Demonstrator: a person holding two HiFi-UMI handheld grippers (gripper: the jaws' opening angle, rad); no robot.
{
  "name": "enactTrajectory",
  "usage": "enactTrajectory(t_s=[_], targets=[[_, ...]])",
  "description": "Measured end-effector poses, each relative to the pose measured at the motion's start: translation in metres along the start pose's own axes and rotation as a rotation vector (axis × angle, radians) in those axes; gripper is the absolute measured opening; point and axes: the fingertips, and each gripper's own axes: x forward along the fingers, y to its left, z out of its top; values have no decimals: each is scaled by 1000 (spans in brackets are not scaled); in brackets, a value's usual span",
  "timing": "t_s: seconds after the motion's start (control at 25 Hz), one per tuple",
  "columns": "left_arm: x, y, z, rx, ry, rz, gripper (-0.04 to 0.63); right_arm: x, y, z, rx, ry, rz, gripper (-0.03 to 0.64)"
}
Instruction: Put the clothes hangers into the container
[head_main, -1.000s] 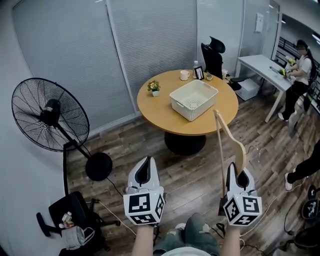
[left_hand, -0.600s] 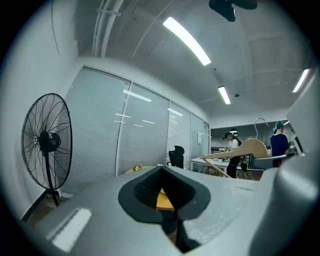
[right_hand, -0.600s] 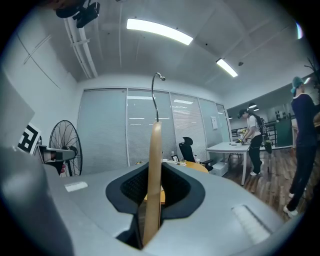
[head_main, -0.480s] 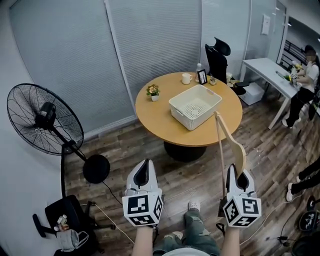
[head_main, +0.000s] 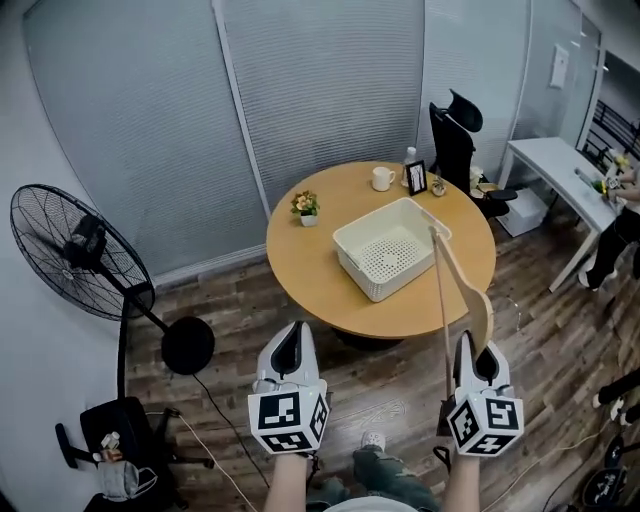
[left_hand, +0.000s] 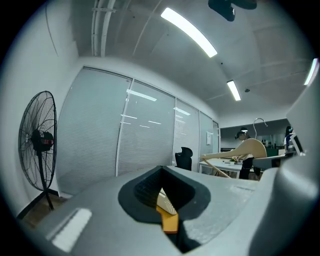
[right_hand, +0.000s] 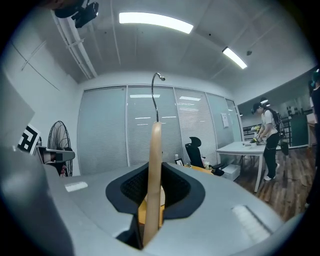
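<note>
A wooden clothes hanger (head_main: 462, 275) is pinched by the right tongs (head_main: 478, 352); the left tongs (head_main: 290, 340) are pressed together, empty. A white basket (head_main: 352, 266) is set on the bench (head_main: 310, 270).

Matt wood hanger (head_main: 478, 300) w/ metal hook (right_hand: 153, 100), white plastic basket (head_main: 390, 262), smooth wood tabletop (head_main: 310, 270), wood-plank floor (head_main: 400, 390).

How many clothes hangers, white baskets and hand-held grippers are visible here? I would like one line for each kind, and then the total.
Clothes hangers: 1, the wooden hanger clamped in the right gripper
White baskets: 1, the white basket on the round table
Grippers: 2, the right gripper and the left gripper, which holds nothing
Total: 4
</note>
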Motion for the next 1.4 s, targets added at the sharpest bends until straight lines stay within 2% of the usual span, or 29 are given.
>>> enactTrajectory(t_s=[0.28, 0.72, 1.16, 1.4], targets=[[68, -16, 11, 0, -11, 48, 0, 68, -37, 18, -16, 8, 56, 81], [118, -20, -2, 15, 36, 95, 0, 131, -75, 0, 4, 74, 89, 81], [192, -12, -12, 5, 61, 74, 0, 193, -87, -13, -11, 125, 95, 81], [250, -2, -14, 0, 66, 48, 0, 246, -82, -13, -74, 147, 121, 81]])
